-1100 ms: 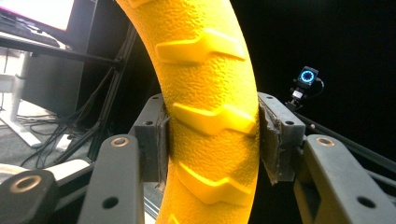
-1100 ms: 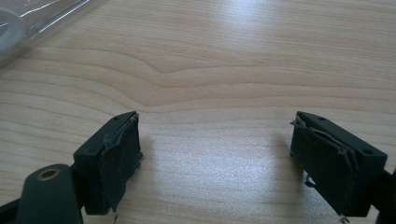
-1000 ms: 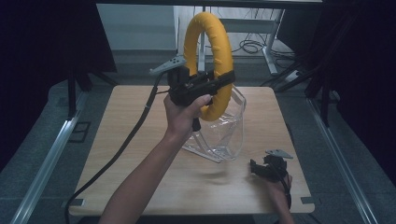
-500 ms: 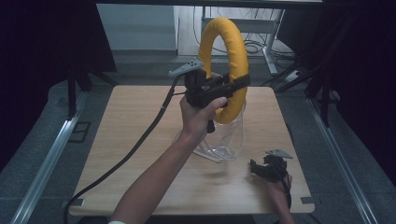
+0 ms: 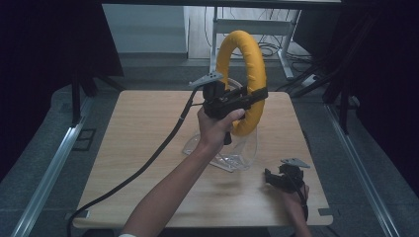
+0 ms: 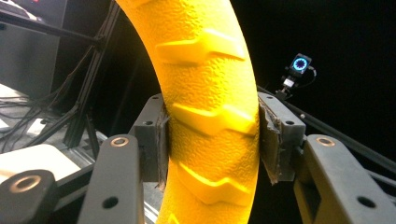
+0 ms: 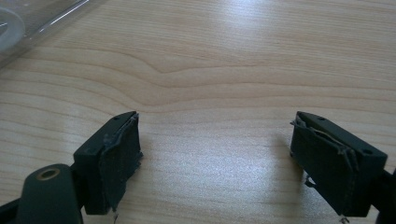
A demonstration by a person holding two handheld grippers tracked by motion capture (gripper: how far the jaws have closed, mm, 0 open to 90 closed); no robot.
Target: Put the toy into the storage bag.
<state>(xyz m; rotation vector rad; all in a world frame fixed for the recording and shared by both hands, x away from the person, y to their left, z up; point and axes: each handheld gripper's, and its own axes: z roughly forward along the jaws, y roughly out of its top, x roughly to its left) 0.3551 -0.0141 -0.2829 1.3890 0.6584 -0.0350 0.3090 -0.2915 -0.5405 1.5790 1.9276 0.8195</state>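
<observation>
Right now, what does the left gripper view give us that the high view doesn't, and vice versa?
Left gripper view: both pads pressed against the yellow ring's sides, its raised chevron ridges, and a small lit device in the dark beyond. High view: the whole ring, the clear stand, the wooden table, and the right hand-held gripper resting low. Shared: the left hand-held gripper clamped on the ring.

The light wooden tabletop (image 5: pixel 138 148) stands on a grey floor (image 5: pixel 39 133), with metal rails (image 5: pixel 47 175) running along both sides. Beyond its far edge a white desk frame (image 5: pixel 257 27) stands over loose cables (image 5: pixel 274 49). Dark curtains (image 5: pixel 44 44) hang left and right. A small device with a glowing blue ring (image 6: pixel 300 63) sits on a dark bar.
</observation>
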